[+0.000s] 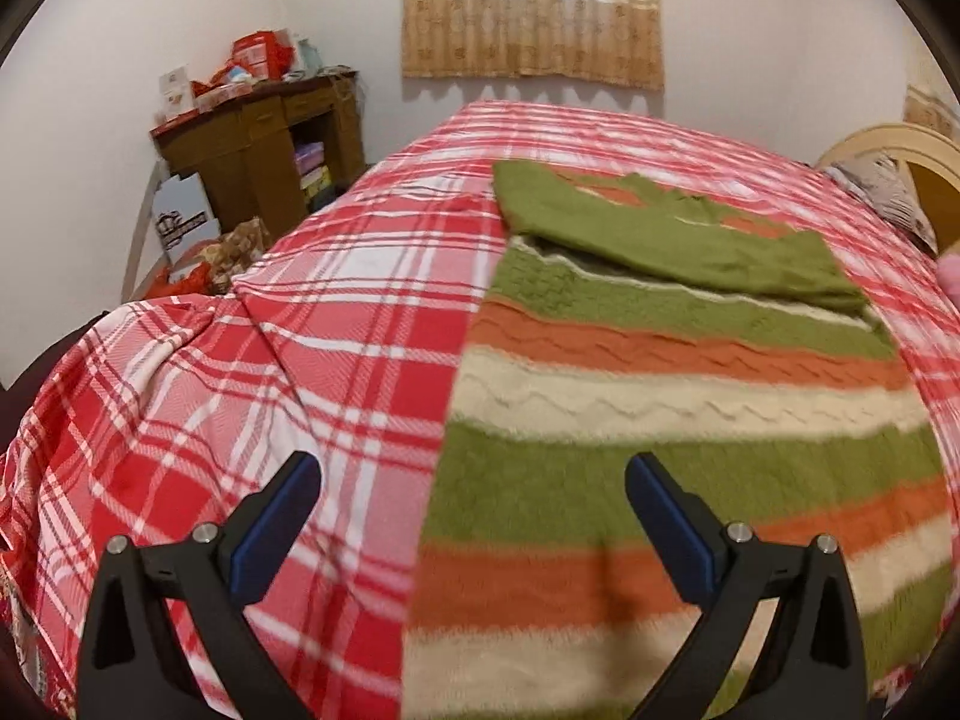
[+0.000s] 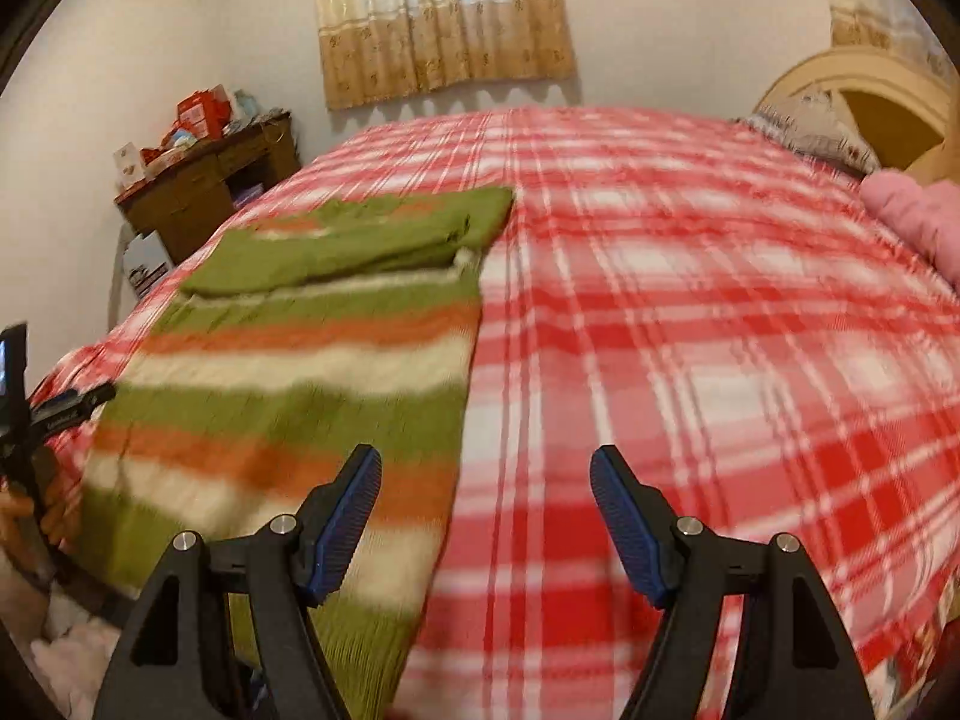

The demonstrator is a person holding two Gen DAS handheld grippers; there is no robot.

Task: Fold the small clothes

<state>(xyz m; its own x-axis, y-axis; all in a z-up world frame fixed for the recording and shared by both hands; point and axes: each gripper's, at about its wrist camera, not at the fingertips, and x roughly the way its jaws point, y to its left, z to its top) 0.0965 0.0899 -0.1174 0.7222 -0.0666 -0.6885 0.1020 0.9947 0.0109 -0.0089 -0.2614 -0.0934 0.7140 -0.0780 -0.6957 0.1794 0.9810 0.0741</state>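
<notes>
Left black gripper with blue pads (image 1: 474,516): jaws wide apart, holding nothing. Right gripper (image 2: 486,516): likewise spread and empty. Striped green, orange and cream knitted sweater (image 1: 660,420), sleeves apparently folded across its top, lies just ahead on red-and-white plaid bedspread (image 2: 720,330).

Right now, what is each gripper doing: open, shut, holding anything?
Left gripper: open, empty, over the striped sweater.
Right gripper: open, empty, over the sweater's edge.
</notes>
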